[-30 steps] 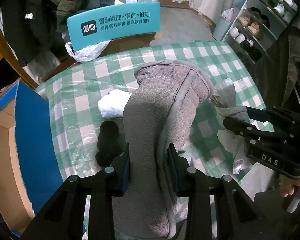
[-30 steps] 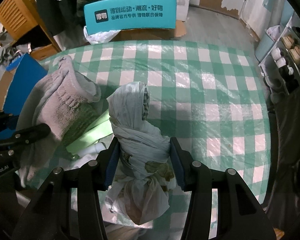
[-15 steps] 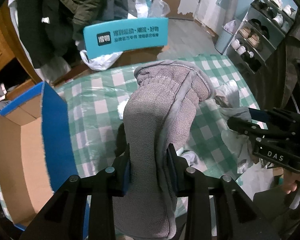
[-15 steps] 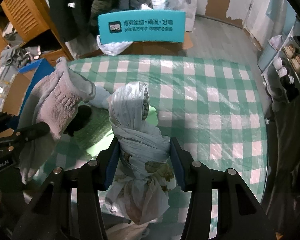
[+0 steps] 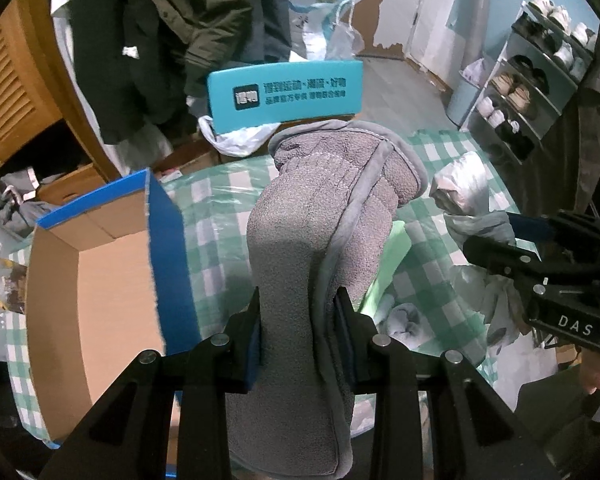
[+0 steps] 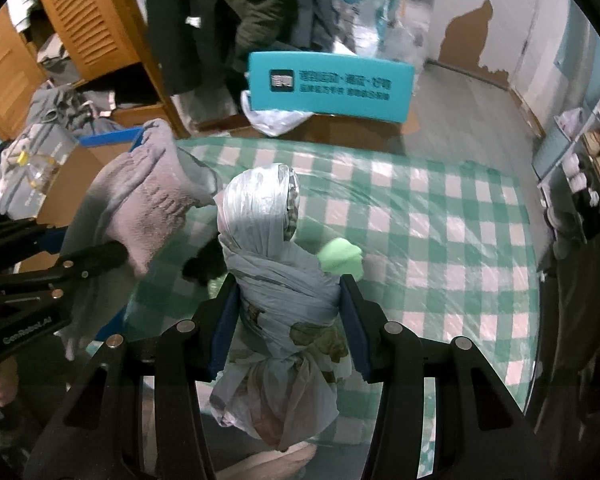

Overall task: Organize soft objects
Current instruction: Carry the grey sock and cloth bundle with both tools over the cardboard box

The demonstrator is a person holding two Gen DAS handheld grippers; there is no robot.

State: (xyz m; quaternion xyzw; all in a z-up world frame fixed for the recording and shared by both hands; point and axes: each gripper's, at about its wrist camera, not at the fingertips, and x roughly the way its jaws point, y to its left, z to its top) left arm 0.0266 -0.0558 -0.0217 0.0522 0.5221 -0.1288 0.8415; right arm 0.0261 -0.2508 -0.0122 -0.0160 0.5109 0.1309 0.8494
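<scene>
My left gripper [image 5: 300, 312] is shut on a grey fleece slipper [image 5: 324, 216] and holds it upright above the checked table [image 5: 212, 240]. The slipper also shows in the right wrist view [image 6: 148, 196]. My right gripper [image 6: 288, 292] is shut on a knotted grey plastic bag [image 6: 268, 248] wrapped round something soft, held above the table [image 6: 440, 240]. The bag and right gripper [image 5: 496, 240] show at the right of the left wrist view. An open cardboard box with blue sides [image 5: 100, 280] lies left of the slipper.
On the table lie a light green item [image 6: 340, 256], a black soft item [image 6: 206, 266] and a white bundle [image 5: 404, 316]. A teal chair back [image 5: 284, 92] stands behind the table. A shoe rack [image 5: 532, 72] is at the right, hanging coats [image 5: 180, 20] at the back.
Both grippers have risen and pulled back with their loads. The left view has swung left, bringing the open box into sight. The green item on the table now shows beside the bag.
</scene>
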